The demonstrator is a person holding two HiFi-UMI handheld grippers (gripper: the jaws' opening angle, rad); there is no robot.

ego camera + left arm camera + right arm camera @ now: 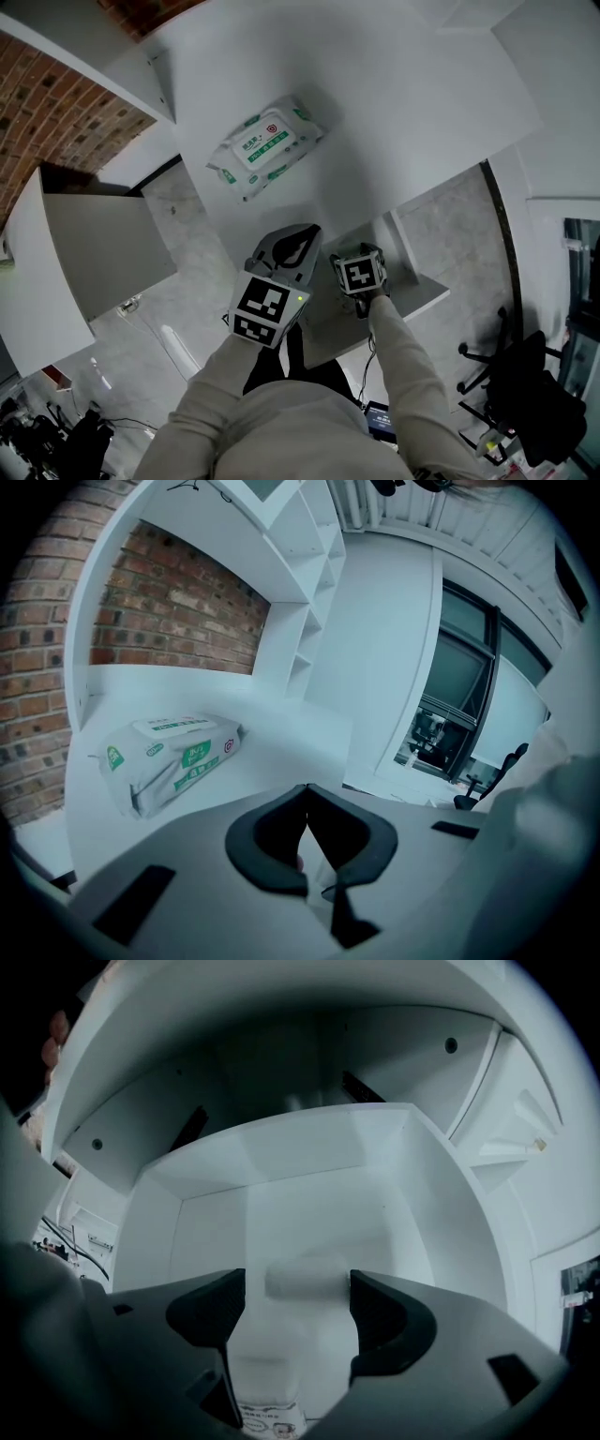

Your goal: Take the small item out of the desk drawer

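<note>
- Right gripper view looks into the open drawer. The right gripper is closed in on a small white bottle. The bottle lies lengthways between the jaws, its body filling the gap and its cap pointing at the drawer's back wall.
- The narrower cap touches only the right-hand jaw, so the hold looks to rest on the smooth body alone. A quick lift could let the bottle slide forward or swing down.
- The counter overhangs the back of the drawer. Raising the bottle before drawing it towards the front could knock the cap against the underside.
- Left gripper view shows the left gripper with its jaws together and nothing between them. It hangs over the counter edge, with a pack of wet wipes at left of frame.
- Head view alone shows both grippers side by side at lower centre. The right one dips into the drawer, but the bottle is hidden there.
- Only the right gripper view shows the bottle and the drawer's inside.
</note>
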